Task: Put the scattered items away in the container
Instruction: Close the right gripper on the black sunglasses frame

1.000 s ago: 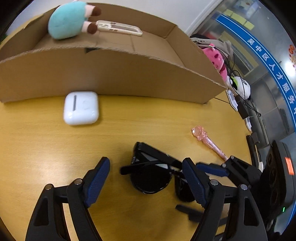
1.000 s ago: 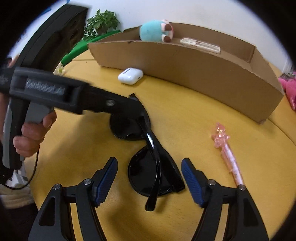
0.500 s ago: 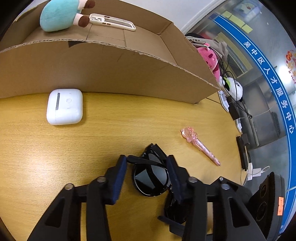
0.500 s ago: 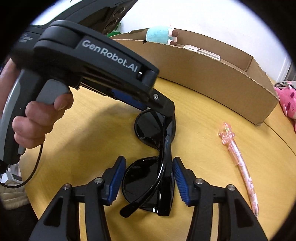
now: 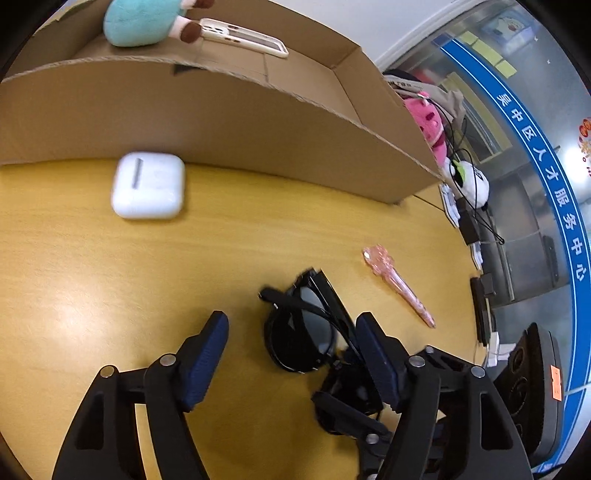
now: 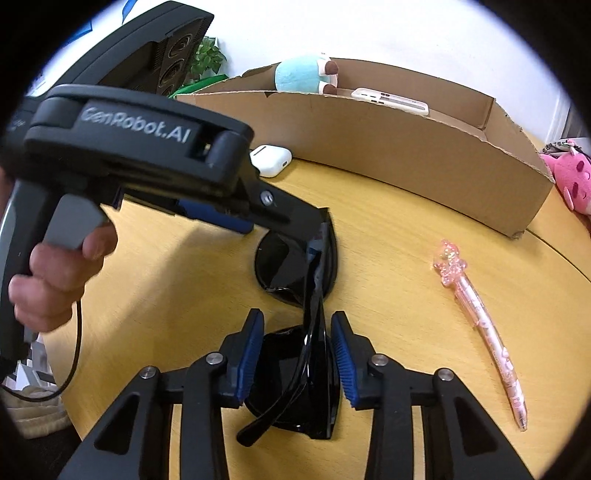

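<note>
My right gripper is closing around the sunglasses on the table while my left gripper opens off them (handoff, presumably), box waiting just behind.

This looks like an office or public service centre used for recording. Far right in the left wrist view, a glass partition carries a blue band printed with white Chinese characters, of the kind used for signage, with yellow sticky notes stuck higher on the glass. A round wooden table fills the foreground. Past its right edge lie black cables and small chargers or adapters. In the right wrist view, a plain white wall stands behind the table, with a green potted plant at the far left.
</note>
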A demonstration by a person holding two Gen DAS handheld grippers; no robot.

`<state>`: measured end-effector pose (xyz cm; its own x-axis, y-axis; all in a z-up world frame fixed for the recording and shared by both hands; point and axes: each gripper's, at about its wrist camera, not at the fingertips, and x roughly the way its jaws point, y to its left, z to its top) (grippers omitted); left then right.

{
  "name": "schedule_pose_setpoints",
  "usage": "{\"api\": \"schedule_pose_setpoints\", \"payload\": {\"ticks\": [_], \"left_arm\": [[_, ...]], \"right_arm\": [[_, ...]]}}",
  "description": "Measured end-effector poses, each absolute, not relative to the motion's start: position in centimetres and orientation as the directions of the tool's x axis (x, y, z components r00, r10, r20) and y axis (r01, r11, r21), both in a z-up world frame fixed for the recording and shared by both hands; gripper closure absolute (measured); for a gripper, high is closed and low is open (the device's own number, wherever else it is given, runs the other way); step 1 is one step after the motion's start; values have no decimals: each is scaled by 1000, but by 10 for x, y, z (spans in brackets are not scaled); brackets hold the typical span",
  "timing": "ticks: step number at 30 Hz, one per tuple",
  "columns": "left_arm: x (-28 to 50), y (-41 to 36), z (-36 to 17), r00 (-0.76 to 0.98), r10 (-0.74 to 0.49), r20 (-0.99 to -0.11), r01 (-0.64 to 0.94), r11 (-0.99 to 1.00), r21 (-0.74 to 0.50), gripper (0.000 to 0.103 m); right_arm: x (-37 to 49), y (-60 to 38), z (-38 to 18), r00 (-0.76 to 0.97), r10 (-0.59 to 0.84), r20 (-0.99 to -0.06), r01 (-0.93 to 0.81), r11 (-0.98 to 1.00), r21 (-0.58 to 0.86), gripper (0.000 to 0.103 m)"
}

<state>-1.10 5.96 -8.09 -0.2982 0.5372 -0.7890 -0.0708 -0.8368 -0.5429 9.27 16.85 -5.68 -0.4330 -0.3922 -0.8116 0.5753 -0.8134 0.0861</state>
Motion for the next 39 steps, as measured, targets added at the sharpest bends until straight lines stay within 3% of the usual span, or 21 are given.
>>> {"api": "schedule_pose_setpoints", "payload": {"ticks": [4, 6, 19, 31, 33, 39], "left_arm": [[-11, 72, -79, -295, 508, -809, -109, -859, -500, 33], [-12, 72, -79, -301, 486, -821, -111, -872, -476, 44], [-13, 66, -80, -307, 498, -811, -100, -864, -493, 46], [-4, 55, -49, -389, 445, -806, -111, -892, -439, 49], [-4, 51, -43, -411, 432, -803, -104, -897, -430, 69], [-2, 43, -37, -426, 435, -793, -94, -893, -439, 74]], "right_arm": [[94, 160, -57, -434, -400, -807, 583, -808, 87, 86], [96, 161, -57, -441, -398, -805, 575, -814, 88, 89], [86, 165, -58, -424, -428, -798, 552, -821, 147, 90], [81, 154, -43, -464, -453, -761, 592, -798, 114, 93], [81, 154, -42, -464, -456, -759, 592, -797, 117, 93], [80, 155, -40, -474, -461, -750, 590, -799, 118, 95]]}}
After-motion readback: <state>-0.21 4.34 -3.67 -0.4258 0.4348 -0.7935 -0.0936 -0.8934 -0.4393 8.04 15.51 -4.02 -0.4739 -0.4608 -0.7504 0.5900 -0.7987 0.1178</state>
